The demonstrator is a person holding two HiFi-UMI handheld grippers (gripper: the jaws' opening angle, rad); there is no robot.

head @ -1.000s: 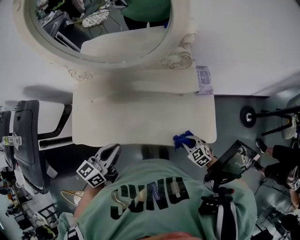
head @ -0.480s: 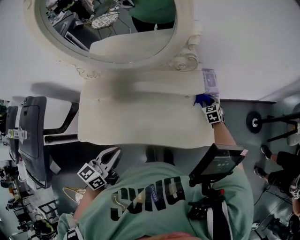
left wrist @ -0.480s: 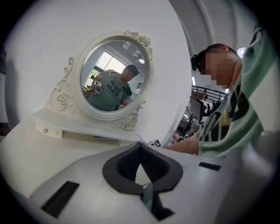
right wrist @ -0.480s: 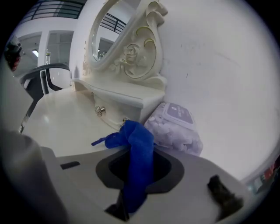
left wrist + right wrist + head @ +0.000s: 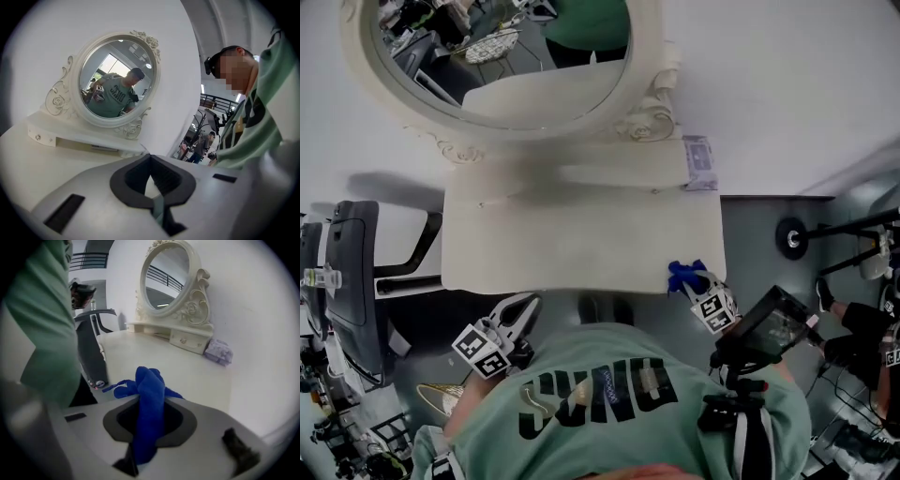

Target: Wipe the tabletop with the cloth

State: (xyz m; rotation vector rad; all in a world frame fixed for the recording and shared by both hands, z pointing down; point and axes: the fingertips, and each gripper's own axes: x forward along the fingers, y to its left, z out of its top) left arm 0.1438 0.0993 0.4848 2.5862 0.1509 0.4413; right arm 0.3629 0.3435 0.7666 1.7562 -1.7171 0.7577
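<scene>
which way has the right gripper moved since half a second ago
Yes: the right gripper came from beside the purple packet to the tabletop's near edge.

Cloth (image 5: pixel 149 394) sits in the right gripper (image 5: pixel 697 287), at the near corner of the tabletop (image 5: pixel 581 234); mirror (image 5: pixel 168 277) straight ahead, pouch (image 5: pixel 218 351) ahead-right, chair (image 5: pixel 96 352) off left.
</scene>
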